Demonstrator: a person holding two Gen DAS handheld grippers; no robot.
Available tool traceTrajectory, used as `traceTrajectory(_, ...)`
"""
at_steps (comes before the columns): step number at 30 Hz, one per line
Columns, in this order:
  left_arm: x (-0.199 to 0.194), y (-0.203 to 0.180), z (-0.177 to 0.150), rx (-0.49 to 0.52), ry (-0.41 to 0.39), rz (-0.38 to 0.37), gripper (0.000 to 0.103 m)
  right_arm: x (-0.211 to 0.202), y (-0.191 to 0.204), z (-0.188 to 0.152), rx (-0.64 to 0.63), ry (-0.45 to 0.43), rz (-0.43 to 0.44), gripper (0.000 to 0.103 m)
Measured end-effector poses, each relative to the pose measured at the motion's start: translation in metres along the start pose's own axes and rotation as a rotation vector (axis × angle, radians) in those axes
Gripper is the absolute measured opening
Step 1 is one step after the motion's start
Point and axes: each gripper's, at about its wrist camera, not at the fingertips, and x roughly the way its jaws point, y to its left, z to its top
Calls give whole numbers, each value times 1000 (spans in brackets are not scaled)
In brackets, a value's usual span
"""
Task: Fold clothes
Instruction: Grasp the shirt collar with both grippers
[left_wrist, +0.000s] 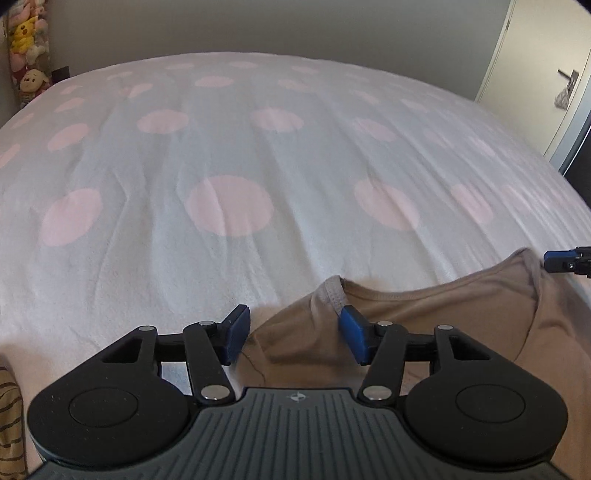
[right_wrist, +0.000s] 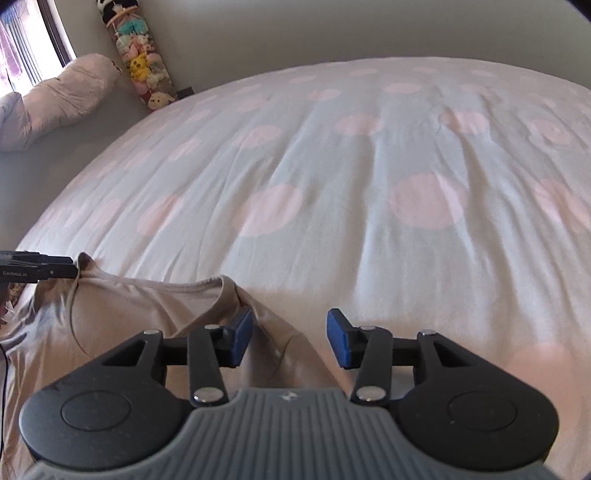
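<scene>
A beige shirt (left_wrist: 443, 317) lies on the bed, its neckline facing away from me. My left gripper (left_wrist: 293, 338) is open, its jaws standing on either side of the shirt's left shoulder fold. In the right wrist view the same shirt (right_wrist: 147, 317) lies at lower left. My right gripper (right_wrist: 290, 341) is open over the shirt's right shoulder edge. The right gripper's blue tip (left_wrist: 565, 262) shows at the right edge of the left wrist view. The left gripper (right_wrist: 40, 271) shows at the left edge of the right wrist view, by the shirt's far shoulder.
The bed has a white cover with pink dots (left_wrist: 229, 205). Stuffed toys (right_wrist: 146, 70) stand in a clear column by the far wall. A pillow (right_wrist: 62, 99) lies at the left. A door (left_wrist: 546, 74) is at the right. A striped cloth (left_wrist: 11, 417) sits at lower left.
</scene>
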Motion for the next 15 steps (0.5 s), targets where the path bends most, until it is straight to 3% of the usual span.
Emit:
traceTrajectory(1, 0, -1, -1, -1, -5, -4, 27, 2, 1, -2, -6, 0, 0, 29)
traceTrajectory(3, -4, -2, -3, -7, -23, -36, 2, 1, 2, -3, -12, -4, 28, 10)
traceTrajectory(6, -11, -11, -4, 48, -74, -22, 2, -7, 6, 2, -38, -55, -10, 6)
traceTrajectory(10, -17, -12, 12, 20, -147, 7, 1, -14, 8, 16, -62, -127, -77, 6)
traceTrajectory(15, 8, -20, 13, 77, -62, 51, 1, 10, 11, 17, -86, -70, -116, 6)
